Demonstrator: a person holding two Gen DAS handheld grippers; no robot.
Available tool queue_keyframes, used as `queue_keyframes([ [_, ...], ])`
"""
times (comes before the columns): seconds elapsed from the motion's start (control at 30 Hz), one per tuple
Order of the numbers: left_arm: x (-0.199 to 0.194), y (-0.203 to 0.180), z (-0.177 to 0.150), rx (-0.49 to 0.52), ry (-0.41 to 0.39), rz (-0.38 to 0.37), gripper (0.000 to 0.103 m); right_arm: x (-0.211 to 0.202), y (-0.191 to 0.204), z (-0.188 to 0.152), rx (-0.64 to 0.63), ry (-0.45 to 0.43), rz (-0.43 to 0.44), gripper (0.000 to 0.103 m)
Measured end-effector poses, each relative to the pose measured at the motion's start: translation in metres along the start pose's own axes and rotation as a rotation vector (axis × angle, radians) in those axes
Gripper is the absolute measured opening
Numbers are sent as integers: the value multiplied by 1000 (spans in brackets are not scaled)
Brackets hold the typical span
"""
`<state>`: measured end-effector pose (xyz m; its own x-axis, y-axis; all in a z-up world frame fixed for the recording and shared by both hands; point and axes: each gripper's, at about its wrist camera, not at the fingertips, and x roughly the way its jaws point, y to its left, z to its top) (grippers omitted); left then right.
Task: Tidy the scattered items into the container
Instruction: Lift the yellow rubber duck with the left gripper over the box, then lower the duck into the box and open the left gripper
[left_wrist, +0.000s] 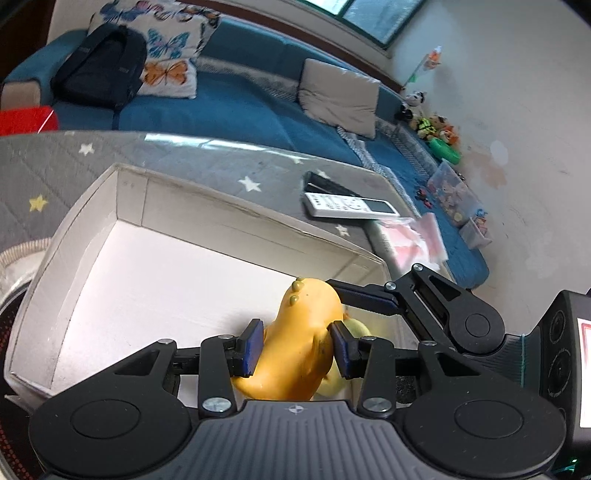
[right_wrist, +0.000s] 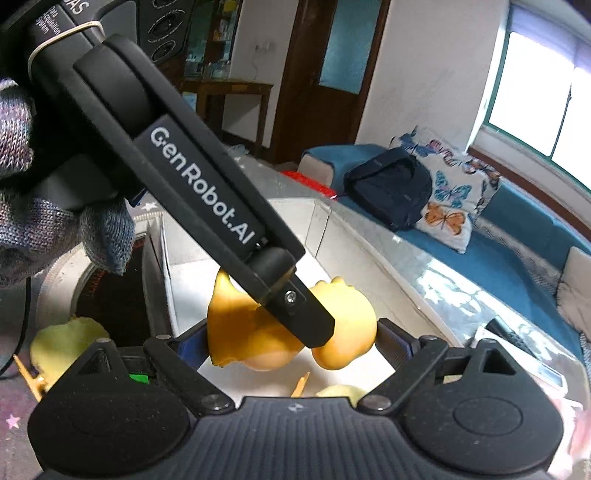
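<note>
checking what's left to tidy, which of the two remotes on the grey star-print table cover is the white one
The white remote with a screen, lying nearer the white cardboard box. The black remote lies just behind it, toward the blue sofa.

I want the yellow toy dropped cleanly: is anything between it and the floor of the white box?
Nothing visible blocks it. The yellow toy, gripped by the left tool, hangs over the white box, whose floor looks bare. The right tool flanks the toy from the side, not below it.

The white box (left_wrist: 129, 229) lies open and mostly bare inside, while the remote (left_wrist: 349, 205) lies beyond its far wall.
</note>
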<state>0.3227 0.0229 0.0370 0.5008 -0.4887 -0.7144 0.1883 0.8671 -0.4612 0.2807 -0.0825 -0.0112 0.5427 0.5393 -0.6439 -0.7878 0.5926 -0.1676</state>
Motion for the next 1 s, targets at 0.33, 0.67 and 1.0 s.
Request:
queue_keyframes([
  [0.33,22,18,7,-80,47,-1,42,29,-16,-2,5,89,78,93],
  [0.67,28,24,6,-102,73,-6,42,37,-17,-1,30,161,104,93],
  [1.0,29,19,6,-96,65,8,42,41,-18,0,43,173,115,93],
])
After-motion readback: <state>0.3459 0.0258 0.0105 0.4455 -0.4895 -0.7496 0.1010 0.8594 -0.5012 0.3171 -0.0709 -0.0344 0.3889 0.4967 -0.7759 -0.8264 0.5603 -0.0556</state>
